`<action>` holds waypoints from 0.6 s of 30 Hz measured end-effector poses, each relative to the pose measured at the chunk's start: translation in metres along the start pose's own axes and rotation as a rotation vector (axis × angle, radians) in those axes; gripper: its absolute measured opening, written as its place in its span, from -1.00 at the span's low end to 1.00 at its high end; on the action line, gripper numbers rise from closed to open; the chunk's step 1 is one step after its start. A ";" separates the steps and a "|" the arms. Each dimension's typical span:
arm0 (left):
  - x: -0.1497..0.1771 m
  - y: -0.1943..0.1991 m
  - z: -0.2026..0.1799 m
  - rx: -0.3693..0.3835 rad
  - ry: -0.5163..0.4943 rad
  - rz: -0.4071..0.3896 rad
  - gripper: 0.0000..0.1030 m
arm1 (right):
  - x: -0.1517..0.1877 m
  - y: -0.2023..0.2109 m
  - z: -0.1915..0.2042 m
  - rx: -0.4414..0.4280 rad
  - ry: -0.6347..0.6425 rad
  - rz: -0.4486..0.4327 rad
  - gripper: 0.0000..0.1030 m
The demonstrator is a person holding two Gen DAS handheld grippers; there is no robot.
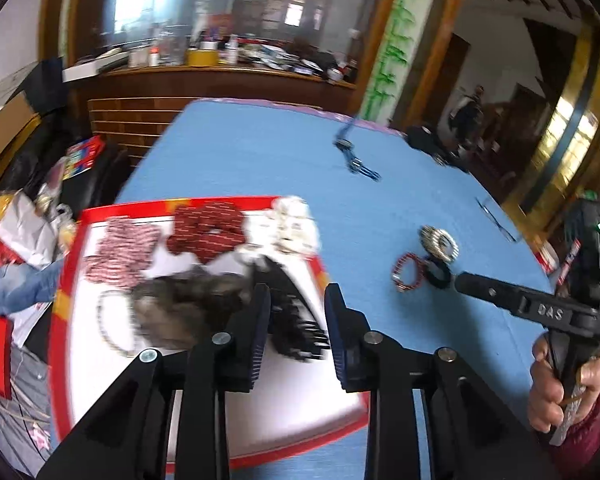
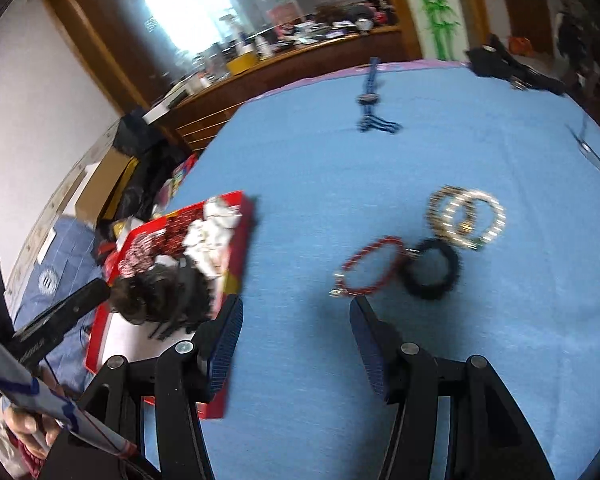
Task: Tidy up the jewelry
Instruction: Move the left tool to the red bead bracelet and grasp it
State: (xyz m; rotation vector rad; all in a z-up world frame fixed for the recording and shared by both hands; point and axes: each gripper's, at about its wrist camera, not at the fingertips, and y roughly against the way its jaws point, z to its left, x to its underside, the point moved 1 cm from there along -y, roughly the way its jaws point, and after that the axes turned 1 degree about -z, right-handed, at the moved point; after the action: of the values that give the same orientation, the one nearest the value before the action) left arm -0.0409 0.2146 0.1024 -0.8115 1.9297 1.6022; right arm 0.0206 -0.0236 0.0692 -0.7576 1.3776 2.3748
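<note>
My left gripper (image 1: 298, 316) hangs open over a red-rimmed white tray (image 1: 66, 280). Nothing is gripped; a black toothed hair clip (image 1: 296, 320) lies in the tray below the gap. The tray also holds a dark furry scrunchie (image 1: 180, 308), a dark red scrunchie (image 1: 208, 228), a red-and-white one (image 1: 120, 252) and white pieces (image 1: 296, 220). My right gripper (image 2: 296, 320) is open and empty above the blue cloth, just right of the tray (image 2: 240, 248). Ahead of it lie a red bead bracelet (image 2: 370, 268), a black ring-shaped band (image 2: 432, 270) and pearl-and-gold bangles (image 2: 466, 216).
A blue strap-like piece (image 2: 374, 108) lies far out on the blue cloth (image 2: 380, 380). Thin-framed glasses (image 2: 592, 156) rest near the right edge and a black bag (image 2: 500, 64) at the far corner. A hand (image 1: 556, 392) grips the right tool. Clutter lies beyond the table's left edge.
</note>
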 end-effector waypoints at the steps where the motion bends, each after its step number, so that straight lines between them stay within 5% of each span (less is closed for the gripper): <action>1: 0.000 -0.003 -0.007 0.008 -0.013 0.007 -0.48 | 0.000 0.003 -0.007 0.007 -0.012 -0.002 0.17; 18: 0.003 -0.096 -0.128 0.139 -0.154 0.206 -0.49 | 0.000 0.026 -0.117 0.129 -0.212 -0.092 0.16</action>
State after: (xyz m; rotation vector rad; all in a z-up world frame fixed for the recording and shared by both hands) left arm 0.0256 0.0754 0.0575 -0.4313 2.0386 1.5738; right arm 0.0421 -0.1381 0.0406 -0.5064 1.3607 2.1995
